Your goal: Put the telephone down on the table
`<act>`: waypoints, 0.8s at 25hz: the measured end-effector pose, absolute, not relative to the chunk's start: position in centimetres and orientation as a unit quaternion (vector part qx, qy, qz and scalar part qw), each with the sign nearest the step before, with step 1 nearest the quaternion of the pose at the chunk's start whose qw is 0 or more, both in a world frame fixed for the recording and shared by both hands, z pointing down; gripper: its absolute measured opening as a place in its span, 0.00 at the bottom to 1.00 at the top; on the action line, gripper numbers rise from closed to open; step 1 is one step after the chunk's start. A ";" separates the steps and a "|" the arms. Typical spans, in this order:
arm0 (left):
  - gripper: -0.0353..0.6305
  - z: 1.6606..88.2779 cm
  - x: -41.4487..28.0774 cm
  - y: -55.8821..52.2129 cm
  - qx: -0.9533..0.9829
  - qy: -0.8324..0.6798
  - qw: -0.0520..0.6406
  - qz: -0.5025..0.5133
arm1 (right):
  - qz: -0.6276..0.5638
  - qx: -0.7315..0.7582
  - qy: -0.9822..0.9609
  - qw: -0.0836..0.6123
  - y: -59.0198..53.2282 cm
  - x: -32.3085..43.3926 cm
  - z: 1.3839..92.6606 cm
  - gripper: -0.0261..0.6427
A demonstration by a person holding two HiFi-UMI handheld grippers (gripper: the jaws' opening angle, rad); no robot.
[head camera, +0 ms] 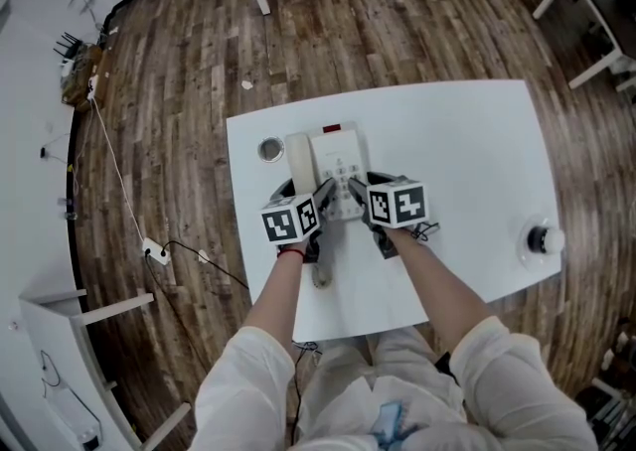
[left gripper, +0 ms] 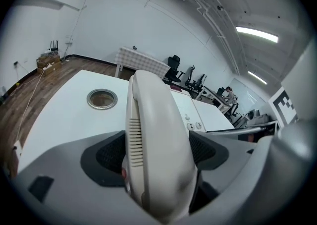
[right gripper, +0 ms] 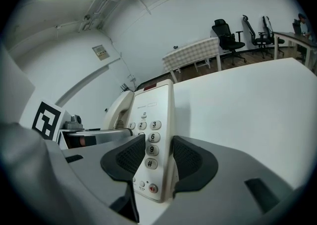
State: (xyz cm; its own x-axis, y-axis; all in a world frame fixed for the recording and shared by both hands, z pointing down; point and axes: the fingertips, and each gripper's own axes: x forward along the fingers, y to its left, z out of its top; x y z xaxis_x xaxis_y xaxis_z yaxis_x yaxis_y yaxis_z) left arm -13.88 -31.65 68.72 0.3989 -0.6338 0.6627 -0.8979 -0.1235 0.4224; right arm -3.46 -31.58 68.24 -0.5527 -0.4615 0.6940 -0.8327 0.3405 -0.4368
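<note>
With left gripper (left gripper: pixel 158 155) clamped on cream plastic handset (left gripper: pixel 152 120), right gripper (right gripper: pixel 157 158) on white push-button telephone (right gripper: pixel 156 107). Likely needed level lowering toward white table's (right gripper: pixel 247 95) left edge, then releasing together.

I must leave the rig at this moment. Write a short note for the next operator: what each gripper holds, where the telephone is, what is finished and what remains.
The left gripper is shut on the handset, which lies along the left side of the telephone base.
The right gripper is shut on the right edge of that base, by the keypad.
Both parts are over the middle of the white table, next to a round grommet. I cannot tell whether the base rests on the table.
Done: the set is at the table.
Left: make sure the base sits fully down, then probably open both grippers.
</note>
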 end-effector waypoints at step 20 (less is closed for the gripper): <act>0.64 64.4 -13.6 -28.8 0.728 -0.547 0.363 0.197 | 0.341 0.416 -0.806 0.248 -29.0 -2.6 64.7 0.33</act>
State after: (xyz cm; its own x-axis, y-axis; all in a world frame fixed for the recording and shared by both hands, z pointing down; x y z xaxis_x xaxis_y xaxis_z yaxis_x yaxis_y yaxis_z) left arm -13.58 -28.79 64.36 0.3234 -0.6535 0.6844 -0.9398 -0.1376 0.3127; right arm -2.64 -29.04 64.67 -0.5305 -0.5019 0.6831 -0.8398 0.4210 -0.3429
